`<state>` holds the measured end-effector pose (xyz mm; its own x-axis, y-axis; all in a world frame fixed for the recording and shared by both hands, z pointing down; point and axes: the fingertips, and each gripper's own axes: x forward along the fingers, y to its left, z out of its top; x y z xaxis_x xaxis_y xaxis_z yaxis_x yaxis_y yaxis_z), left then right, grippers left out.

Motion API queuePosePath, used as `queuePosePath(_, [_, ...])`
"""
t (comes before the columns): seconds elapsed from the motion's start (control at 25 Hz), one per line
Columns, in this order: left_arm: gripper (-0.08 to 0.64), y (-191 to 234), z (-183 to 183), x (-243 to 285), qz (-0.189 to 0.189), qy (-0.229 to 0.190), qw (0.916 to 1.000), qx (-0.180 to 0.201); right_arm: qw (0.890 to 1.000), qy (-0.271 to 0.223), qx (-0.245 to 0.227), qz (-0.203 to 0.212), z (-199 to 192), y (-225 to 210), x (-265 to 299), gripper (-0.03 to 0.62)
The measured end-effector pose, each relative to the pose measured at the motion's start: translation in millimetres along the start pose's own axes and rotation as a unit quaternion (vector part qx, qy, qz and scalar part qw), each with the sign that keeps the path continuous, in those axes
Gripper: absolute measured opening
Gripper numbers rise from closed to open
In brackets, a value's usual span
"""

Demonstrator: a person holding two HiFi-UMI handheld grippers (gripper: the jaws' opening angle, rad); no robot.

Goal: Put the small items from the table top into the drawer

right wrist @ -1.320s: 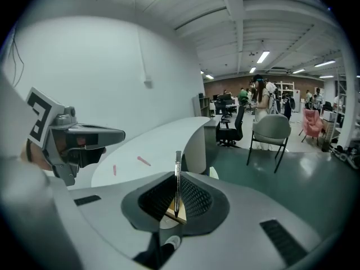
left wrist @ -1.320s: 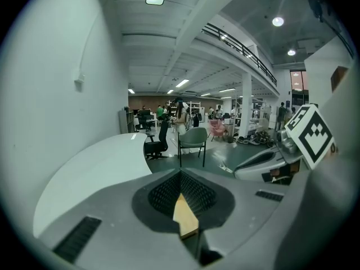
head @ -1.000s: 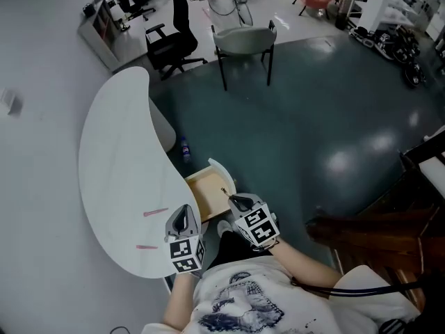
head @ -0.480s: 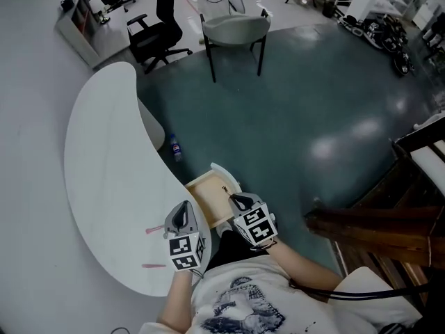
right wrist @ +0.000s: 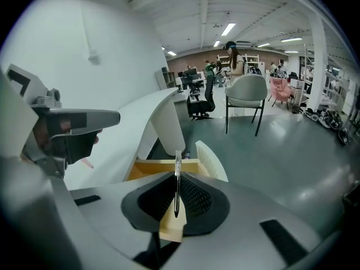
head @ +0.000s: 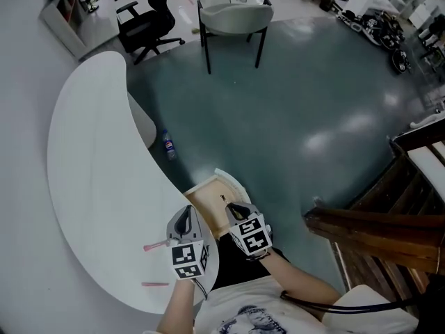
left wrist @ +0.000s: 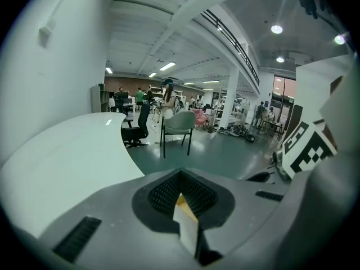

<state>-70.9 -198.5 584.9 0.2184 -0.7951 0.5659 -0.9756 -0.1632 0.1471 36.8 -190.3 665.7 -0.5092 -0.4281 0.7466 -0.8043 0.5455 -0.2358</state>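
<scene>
Open for sorting: a shallow drawer (head: 206,202) with a pale wood lining and a white front stands pulled out from the inner curve of the white table (head: 90,172). A slim dark pen (right wrist: 176,180) with a silvery top stands upright over the drawer, just off the table's edge, clamped between the fingers of the right gripper (right wrist: 175,198). A pink stick (head: 154,245) and a second pink stick (head: 154,283) lie flat on the table's near end.

We find ourselves in a large open-plan office, curved white table (head: 90,179), black swivel chair (head: 144,23), grey armchair (head: 235,16), glossy teal floor (head: 299,103), strip lights (left wrist: 167,66) overhead, desks (head: 66,21) and people (left wrist: 167,94) at the far end.
</scene>
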Motion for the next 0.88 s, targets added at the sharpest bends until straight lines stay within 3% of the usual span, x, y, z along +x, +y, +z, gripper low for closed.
queuePosePath(0.56, [0.023,18.0,-16.1,35.5,-0.003,-0.016,0.9998,-0.013,0.997,0.010,0.064,-0.047,-26.7,-19.8,89.0,0.043])
queuePosePath(0.88, [0.023,17.5,-24.8,36.6,0.002,0.005,0.9999,0.014,0.994,0.024,0.088,-0.057,-44.8,-25.9,110.8,0.044])
